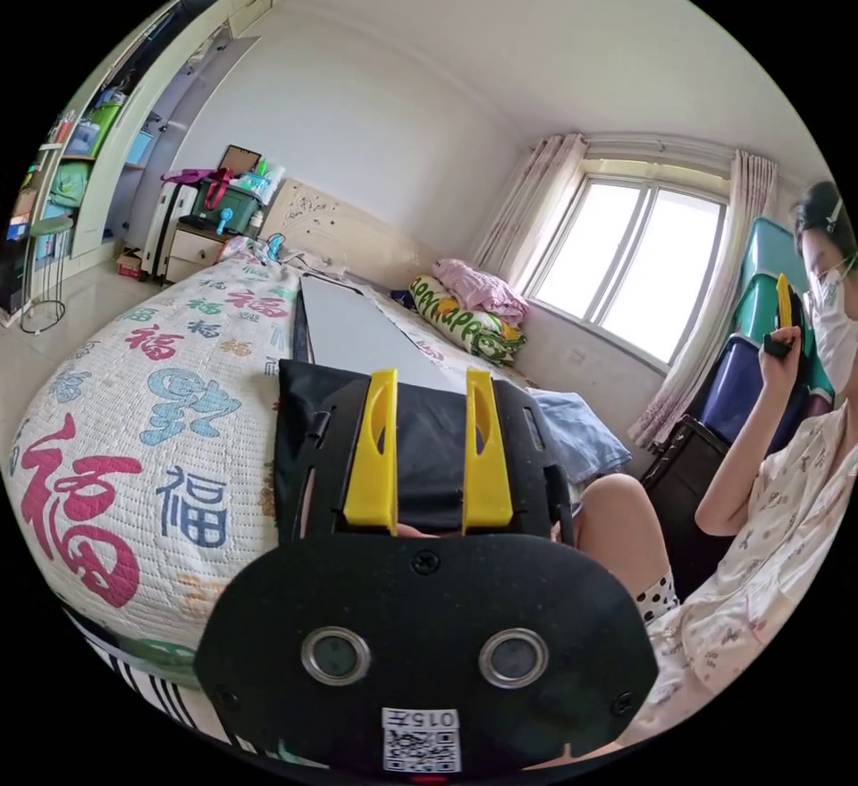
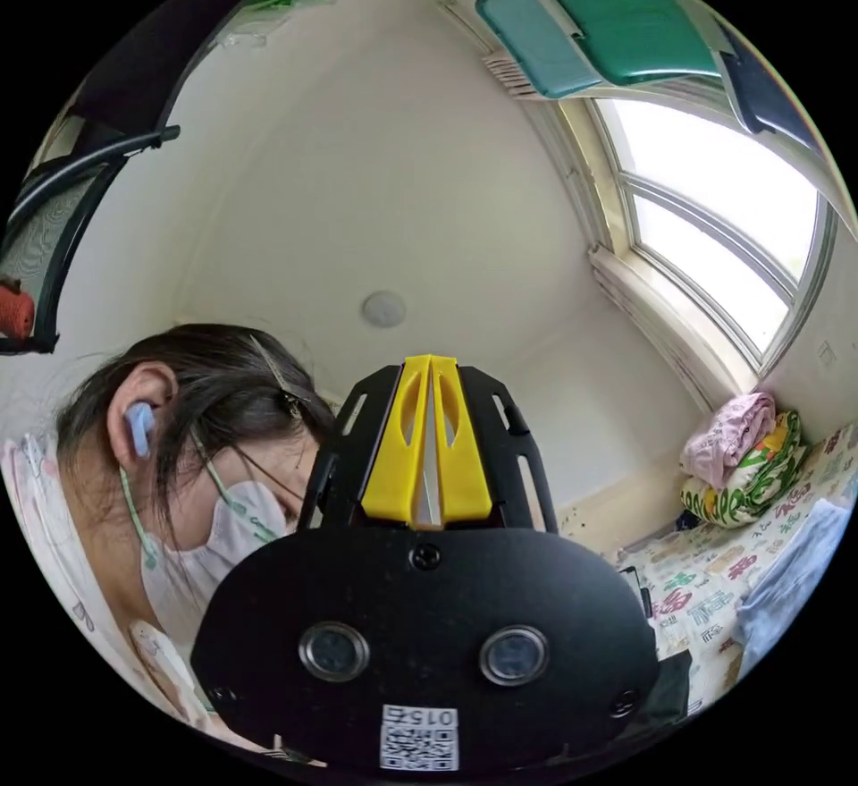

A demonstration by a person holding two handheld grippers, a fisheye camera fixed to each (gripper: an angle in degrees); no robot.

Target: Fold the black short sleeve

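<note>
Currently the left gripper is being held low over the bed, jaws parted and empty, pointing across the black short sleeve, which is lying flat-looking at the near edge of the quilt just in front of a grey board. The parted jaws are probably being readied for a pinch at a garment edge. Further right in the left gripper view, a blue cloth is lying just beside the black garment, and a roll of bedding is resting by the window; neither is judged to be blocking a fold. The right gripper is being held up near the person's face, well apart from the garment. In the right gripper view the right gripper's jaws are nearly touching, nothing between them, aimed at the ceiling; it is judged idle
</note>
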